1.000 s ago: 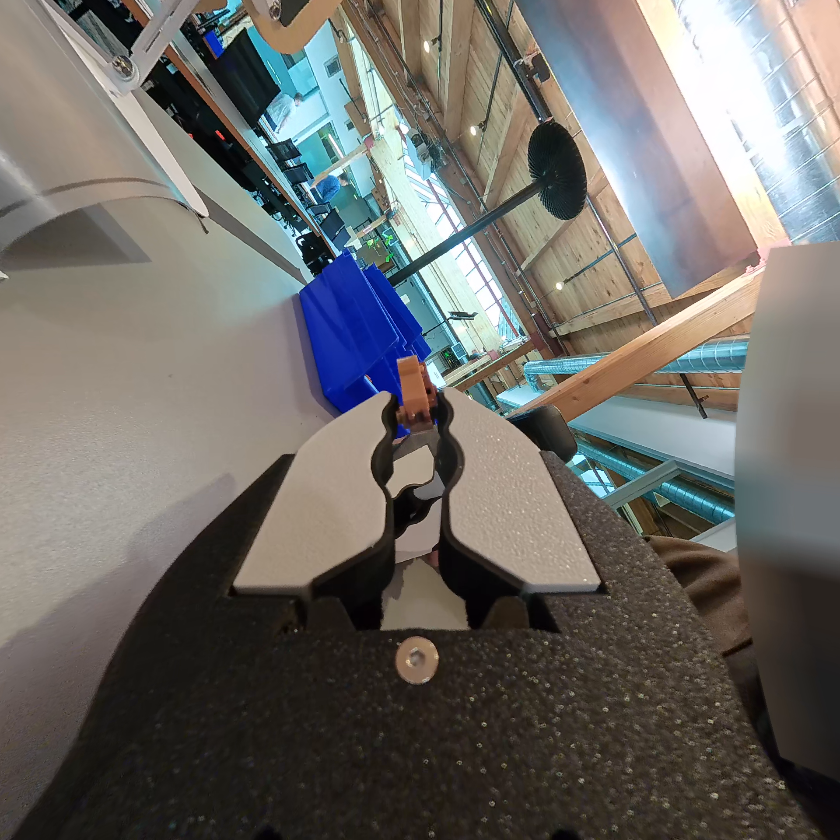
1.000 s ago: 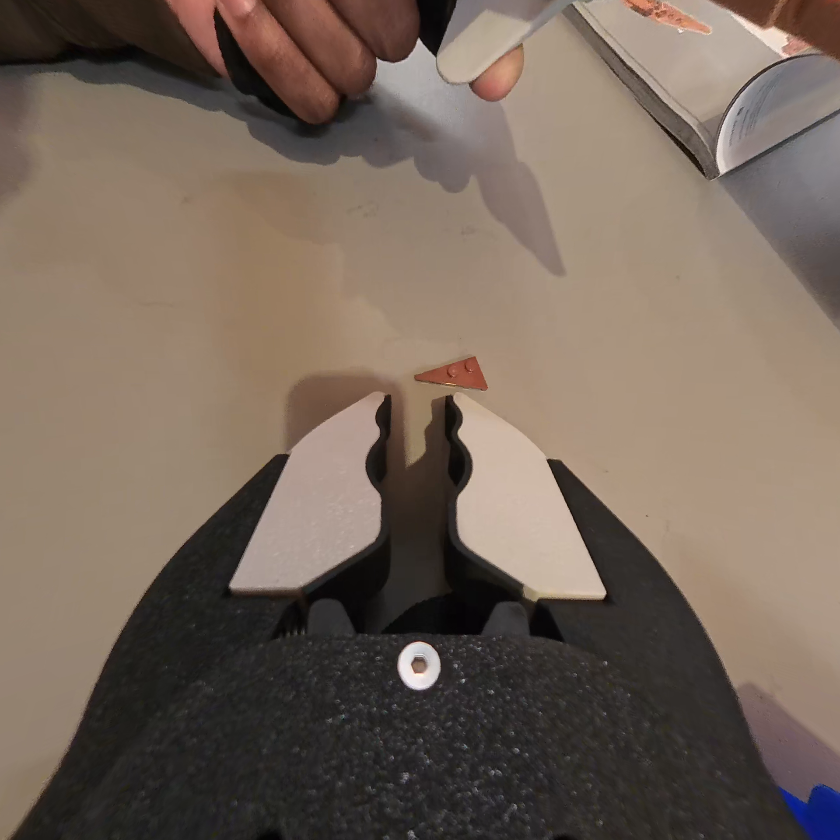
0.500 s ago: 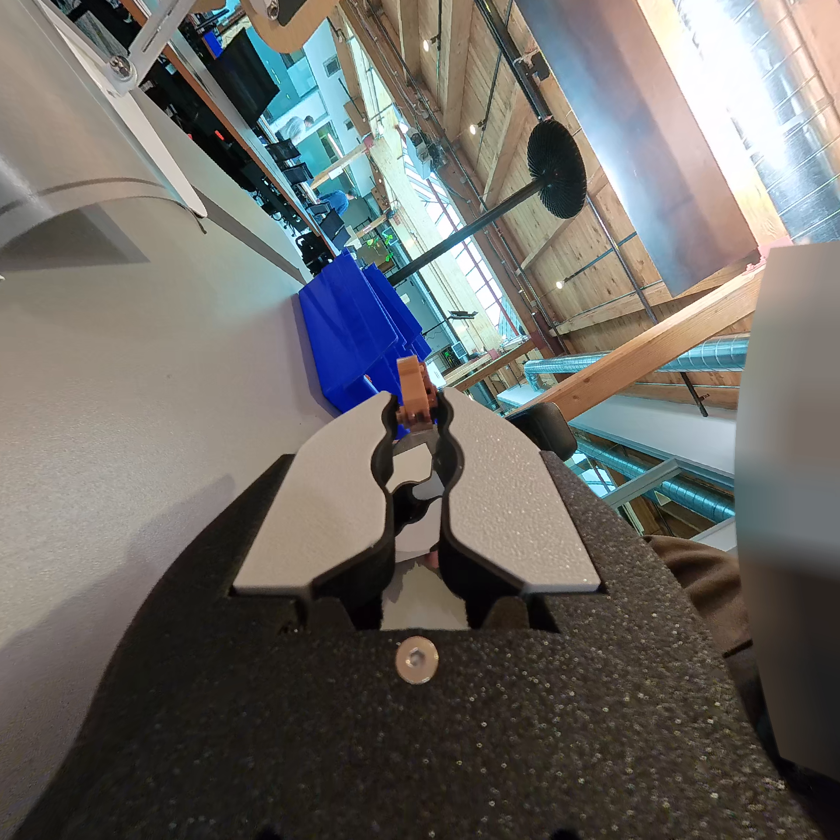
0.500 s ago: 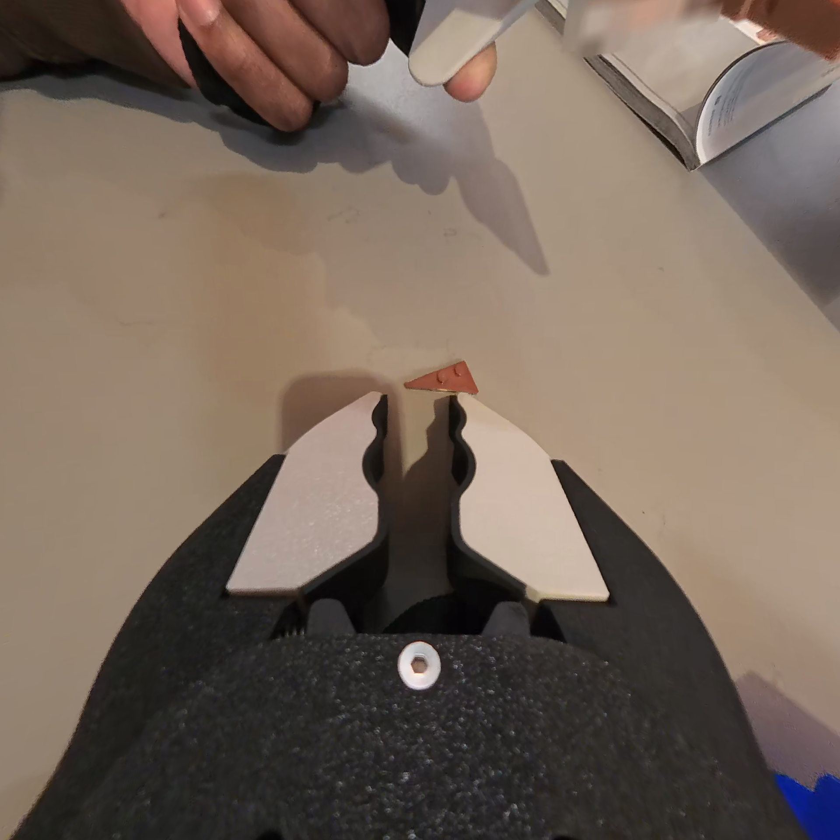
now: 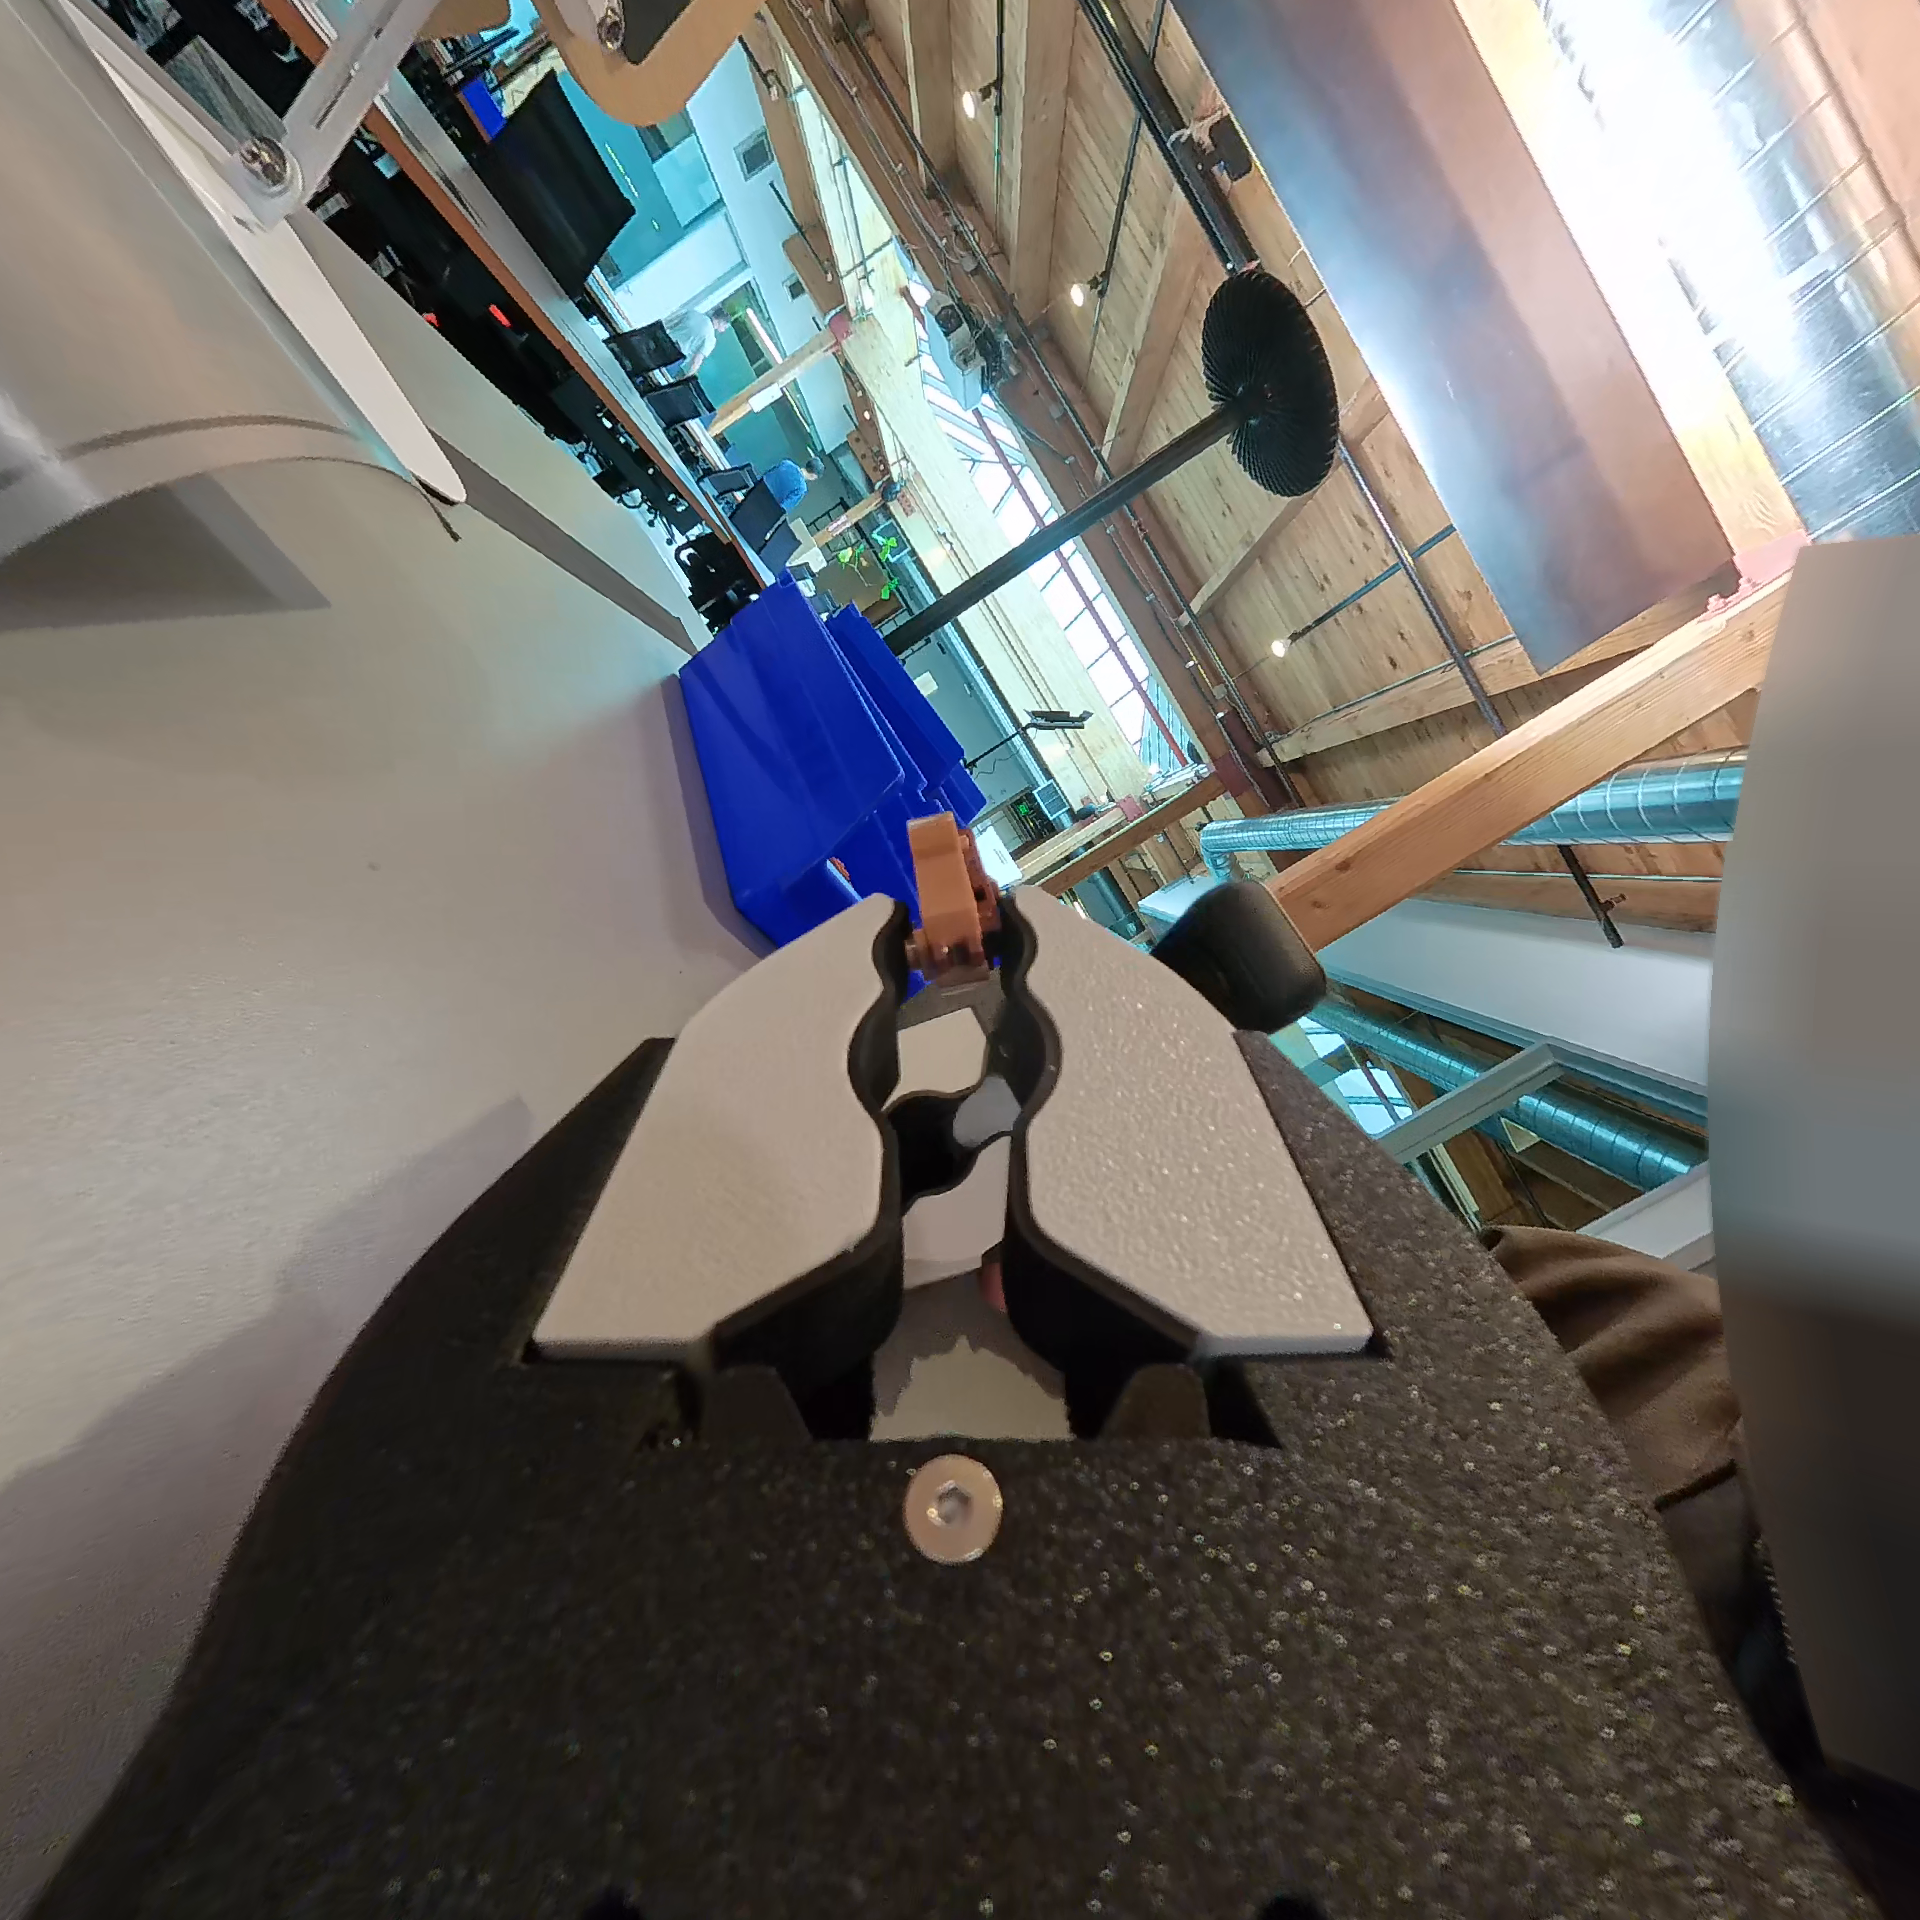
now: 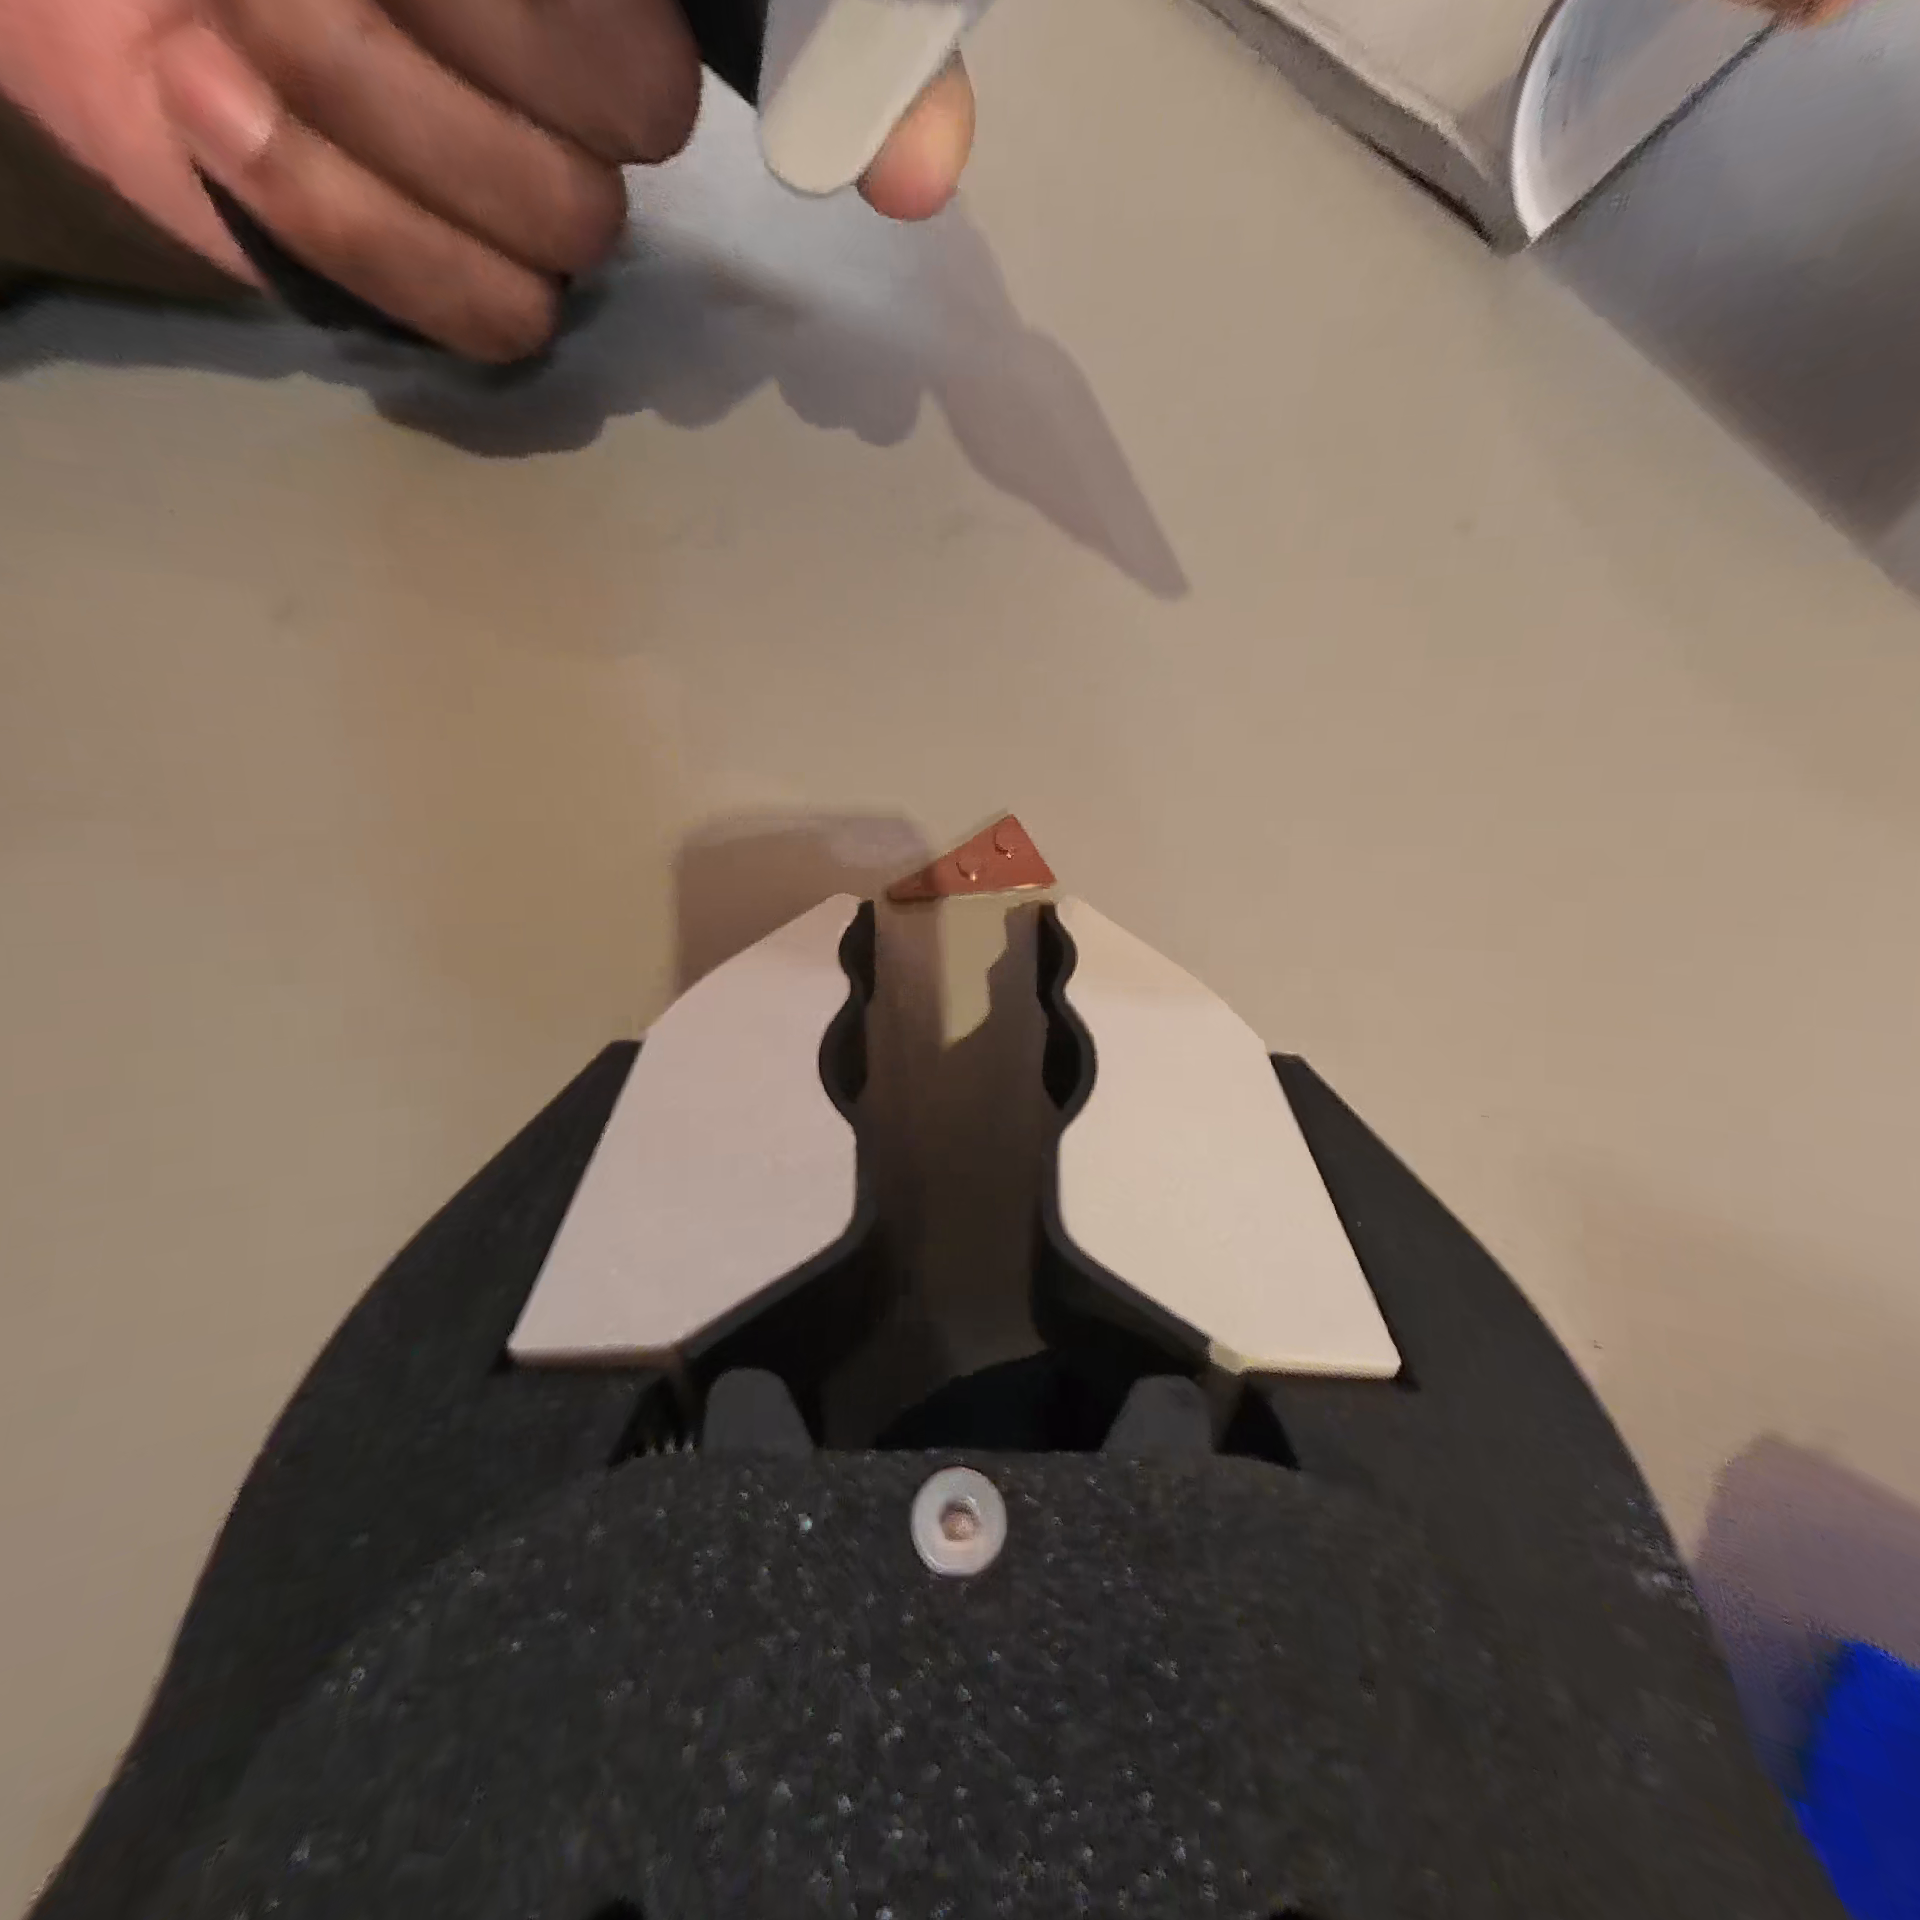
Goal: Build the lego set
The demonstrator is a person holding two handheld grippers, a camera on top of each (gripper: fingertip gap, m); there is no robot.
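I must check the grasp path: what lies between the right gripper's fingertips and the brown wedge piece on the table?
Nothing: in the right wrist view the open right gripper is right at the brown wedge piece, with only bare table around them.

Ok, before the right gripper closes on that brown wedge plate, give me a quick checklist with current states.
1. Right gripper open: ok, a clear gap shows between its fingers.
2. Brown wedge plate lined up: ok, it sits just past the fingertips, spanning the gap.
3. Plate lying flat on the table: cannot tell; it may be tipped.
4. Left gripper holding the brown lego assembly: ok, shut on it.
5. Person's hand clear of the plate: ok, far off.
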